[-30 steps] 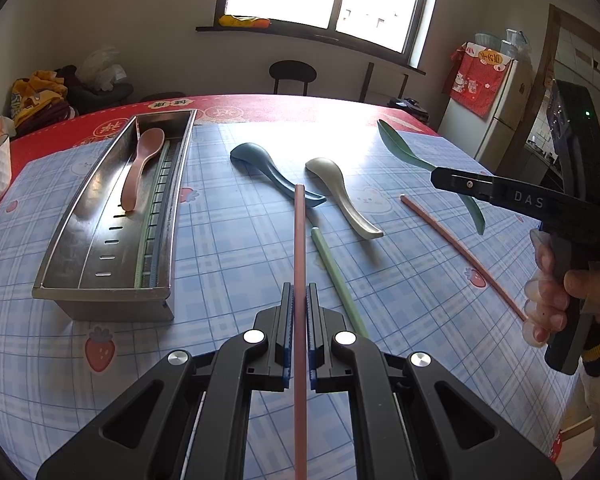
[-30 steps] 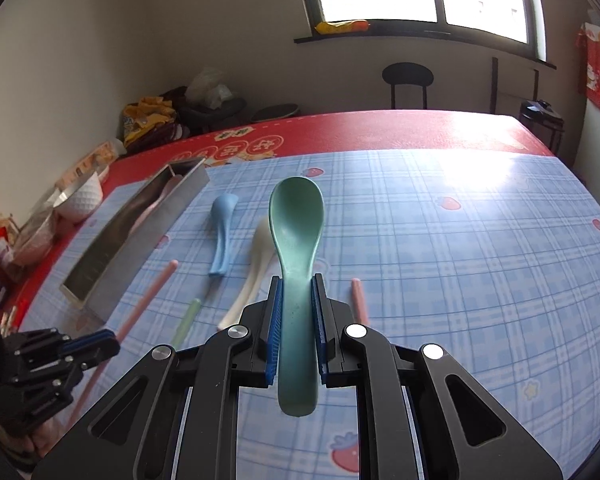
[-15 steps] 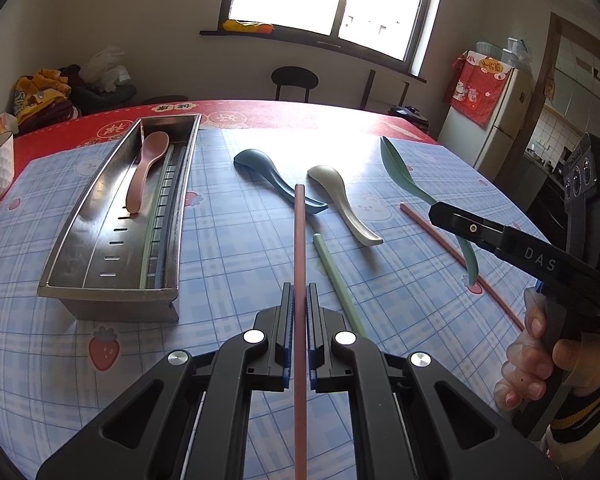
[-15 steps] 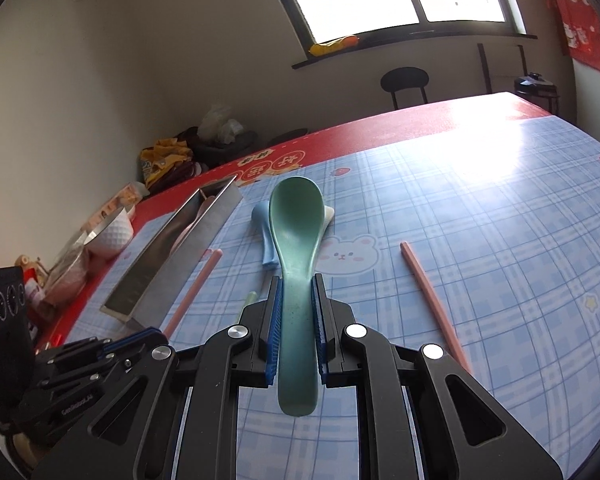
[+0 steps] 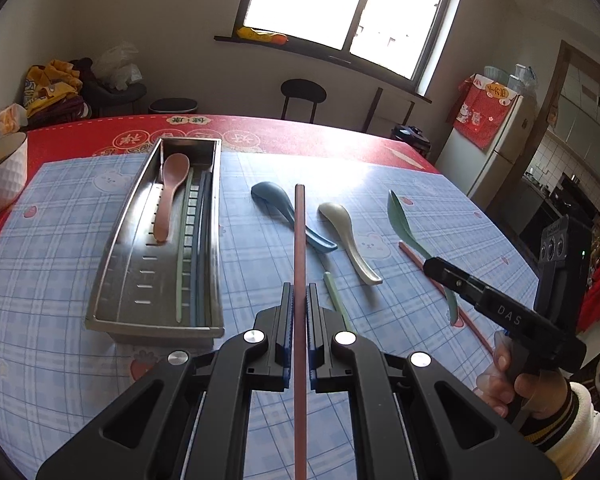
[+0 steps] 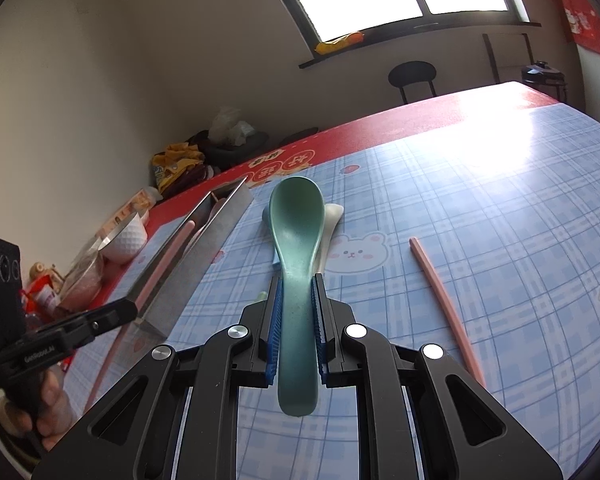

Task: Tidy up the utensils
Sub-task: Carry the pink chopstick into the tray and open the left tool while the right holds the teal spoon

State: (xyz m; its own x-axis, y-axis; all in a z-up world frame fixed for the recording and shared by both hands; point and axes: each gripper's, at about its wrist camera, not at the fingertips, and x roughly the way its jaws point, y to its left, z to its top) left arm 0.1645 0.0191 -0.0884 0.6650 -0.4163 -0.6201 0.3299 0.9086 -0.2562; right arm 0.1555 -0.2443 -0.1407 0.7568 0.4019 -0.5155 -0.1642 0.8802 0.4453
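My left gripper (image 5: 300, 287) is shut on a long pink chopstick (image 5: 300, 232), held above the table and pointing away, just right of the steel tray (image 5: 140, 280). A pink spoon (image 5: 172, 192) lies in the tray beside a green chopstick (image 5: 180, 272) and a blue one (image 5: 198, 264). My right gripper (image 6: 297, 278) is shut on the handle of a green spoon (image 6: 296, 220), bowl forward, over the blue spoon (image 5: 288, 212) and cream spoon (image 5: 348, 240). On the cloth lie a green chopstick (image 5: 334, 296) and a second pink chopstick (image 6: 444, 300).
A white bowl (image 5: 0, 176) stands on the red table edge at the left, with jars and packets (image 6: 80, 276) near it. A hand (image 5: 520, 388) grips the right tool. A stool (image 5: 302, 92) and a fridge (image 5: 500, 152) stand beyond the table.
My left gripper has risen with the pink chopstick, and the tray now sits closer below it. The right gripper has rolled and sunk a little with the green spoon.
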